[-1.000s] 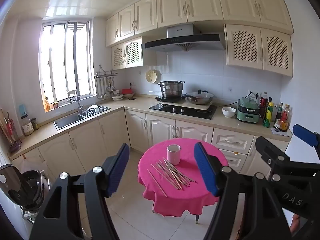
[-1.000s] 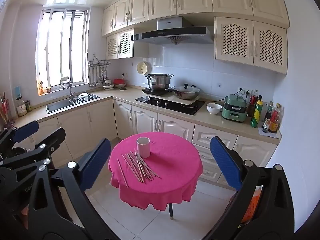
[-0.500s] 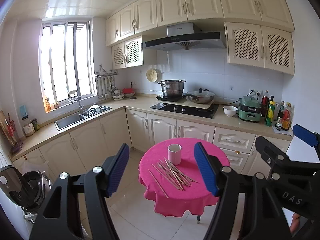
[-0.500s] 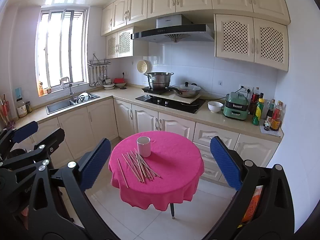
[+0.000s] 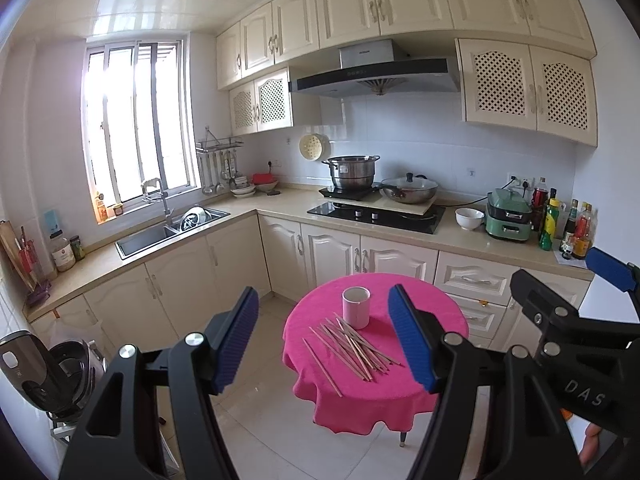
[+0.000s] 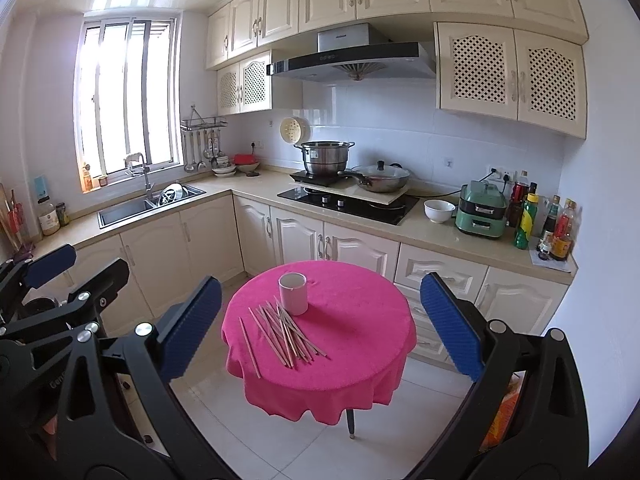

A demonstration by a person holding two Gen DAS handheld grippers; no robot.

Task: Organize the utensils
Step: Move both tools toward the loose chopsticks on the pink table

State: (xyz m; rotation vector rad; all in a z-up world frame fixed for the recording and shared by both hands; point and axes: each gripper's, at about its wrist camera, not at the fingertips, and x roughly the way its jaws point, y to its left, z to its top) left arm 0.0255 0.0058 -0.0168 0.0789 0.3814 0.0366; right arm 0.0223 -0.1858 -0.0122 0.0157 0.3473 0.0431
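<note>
Several wooden chopsticks [image 5: 352, 346] lie in a loose pile on a round table with a pink cloth [image 5: 432, 320]; they also show in the right wrist view [image 6: 284, 332]. A white cup [image 5: 355, 307] stands upright just behind the pile, seen also in the right wrist view [image 6: 293, 293]. My left gripper [image 5: 322, 340] is open and empty, held well short of the table. My right gripper [image 6: 320, 328] is open and empty, also at a distance from the table [image 6: 360, 320].
Cream kitchen cabinets and a counter run behind the table, with a sink [image 5: 172, 232], a hob with a steel pot [image 5: 354, 172] and a pan, a white bowl [image 5: 469, 218], a green appliance and bottles. A black appliance [image 5: 44, 372] stands at lower left. Tiled floor surrounds the table.
Both grippers have drifted slightly; the table sits a little further right and lower in the views. Both stay open and empty.
</note>
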